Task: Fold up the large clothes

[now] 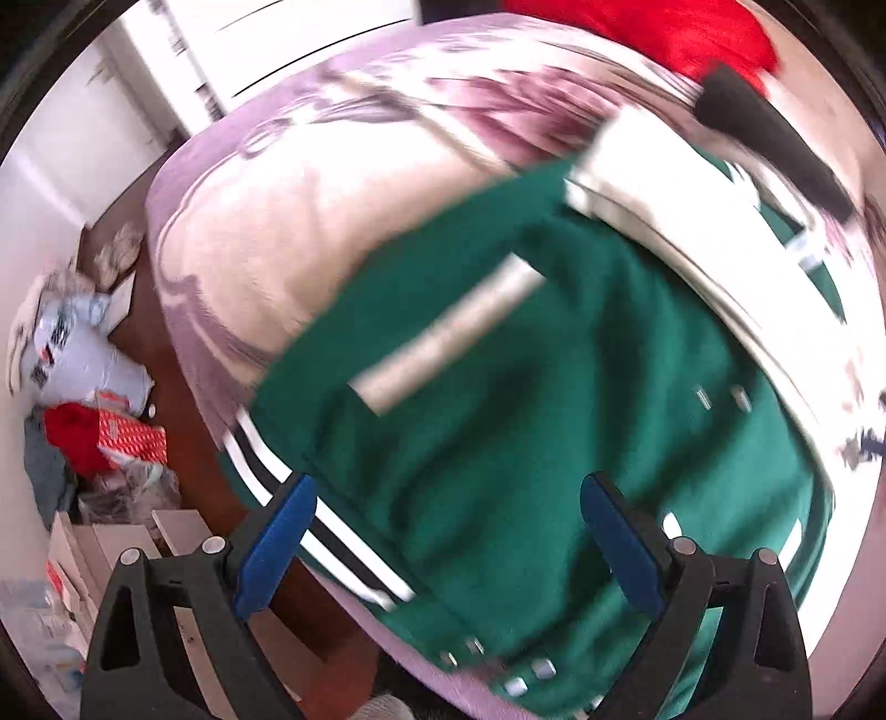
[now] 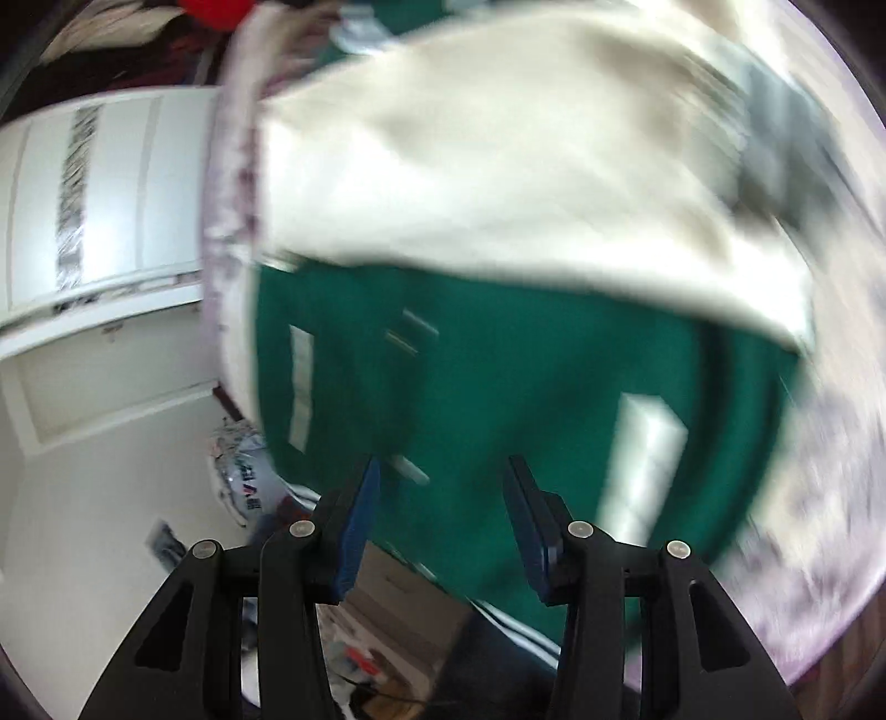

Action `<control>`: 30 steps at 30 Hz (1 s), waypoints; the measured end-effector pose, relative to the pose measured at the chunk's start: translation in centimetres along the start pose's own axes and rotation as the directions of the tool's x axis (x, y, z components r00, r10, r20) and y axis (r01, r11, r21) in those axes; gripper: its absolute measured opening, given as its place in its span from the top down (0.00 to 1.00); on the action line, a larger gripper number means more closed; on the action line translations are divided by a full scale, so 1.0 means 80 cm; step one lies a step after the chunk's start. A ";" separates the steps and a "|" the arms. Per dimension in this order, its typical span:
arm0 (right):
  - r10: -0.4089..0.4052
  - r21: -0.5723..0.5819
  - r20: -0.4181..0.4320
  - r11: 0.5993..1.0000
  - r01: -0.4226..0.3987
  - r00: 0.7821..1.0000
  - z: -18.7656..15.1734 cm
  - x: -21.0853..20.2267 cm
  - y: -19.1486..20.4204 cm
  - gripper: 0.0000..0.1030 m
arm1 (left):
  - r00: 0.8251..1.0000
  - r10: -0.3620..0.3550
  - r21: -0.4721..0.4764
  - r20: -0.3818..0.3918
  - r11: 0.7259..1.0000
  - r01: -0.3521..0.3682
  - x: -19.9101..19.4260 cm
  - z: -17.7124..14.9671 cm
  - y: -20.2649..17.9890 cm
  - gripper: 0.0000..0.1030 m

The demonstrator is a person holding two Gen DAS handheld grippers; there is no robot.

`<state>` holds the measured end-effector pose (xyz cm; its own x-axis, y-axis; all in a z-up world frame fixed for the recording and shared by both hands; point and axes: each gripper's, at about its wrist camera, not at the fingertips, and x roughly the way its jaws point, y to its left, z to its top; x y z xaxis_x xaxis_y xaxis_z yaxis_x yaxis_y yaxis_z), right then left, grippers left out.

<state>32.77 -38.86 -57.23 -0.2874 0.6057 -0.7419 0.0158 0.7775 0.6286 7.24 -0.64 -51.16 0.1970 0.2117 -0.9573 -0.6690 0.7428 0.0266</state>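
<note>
A green jacket (image 1: 526, 399) with cream sleeves (image 1: 692, 238) and striped black-and-white hem (image 1: 332, 543) lies on a pale floral bedspread (image 1: 266, 232). My left gripper (image 1: 448, 537) is open above the jacket's lower part, holding nothing. In the right wrist view the green jacket (image 2: 498, 387) has a cream sleeve (image 2: 498, 166) folded across it. My right gripper (image 2: 443, 526) is open over the jacket's edge, empty. Both views are motion-blurred.
A red cloth (image 1: 664, 27) lies at the far side of the bed. Bags, boxes and clothes (image 1: 94, 415) clutter the brown floor beside the bed. A white wardrobe (image 2: 99, 210) stands by the bed, with a bag (image 2: 249, 482) on the floor below.
</note>
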 end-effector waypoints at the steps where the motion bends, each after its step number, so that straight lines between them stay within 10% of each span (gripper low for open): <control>1: 0.000 -0.027 0.009 1.000 0.001 1.000 0.027 0.006 0.030 0.53 | 1.000 -0.017 -0.042 -0.007 0.999 0.017 0.007 0.012 0.013 0.05; 7: -0.007 -0.056 -0.084 0.998 0.003 0.996 0.151 0.137 0.201 0.53 | 0.980 -0.177 -0.200 -0.093 0.967 0.156 0.086 0.078 0.026 0.07; 17: -0.086 0.180 -0.271 0.974 0.139 0.959 0.225 0.401 0.305 0.53 | 0.977 -0.154 -0.277 -0.147 0.955 0.108 0.168 0.176 0.080 0.07; 25: -0.058 0.390 -0.260 0.907 0.160 0.964 0.247 0.445 0.328 0.49 | 0.953 -0.235 -0.298 -0.190 0.939 0.172 0.189 0.186 0.117 0.06; 30: -0.045 0.221 -0.282 0.969 0.111 0.958 0.223 0.422 0.359 0.41 | 0.956 -0.231 -0.244 -0.179 0.952 0.185 0.155 0.190 0.127 0.06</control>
<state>40.62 6.92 -68.42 -0.5460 0.4979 -0.6738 0.1954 0.8577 0.4755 13.76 19.21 -58.38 0.2148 -0.0833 -0.9731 -0.7751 0.5916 -0.2217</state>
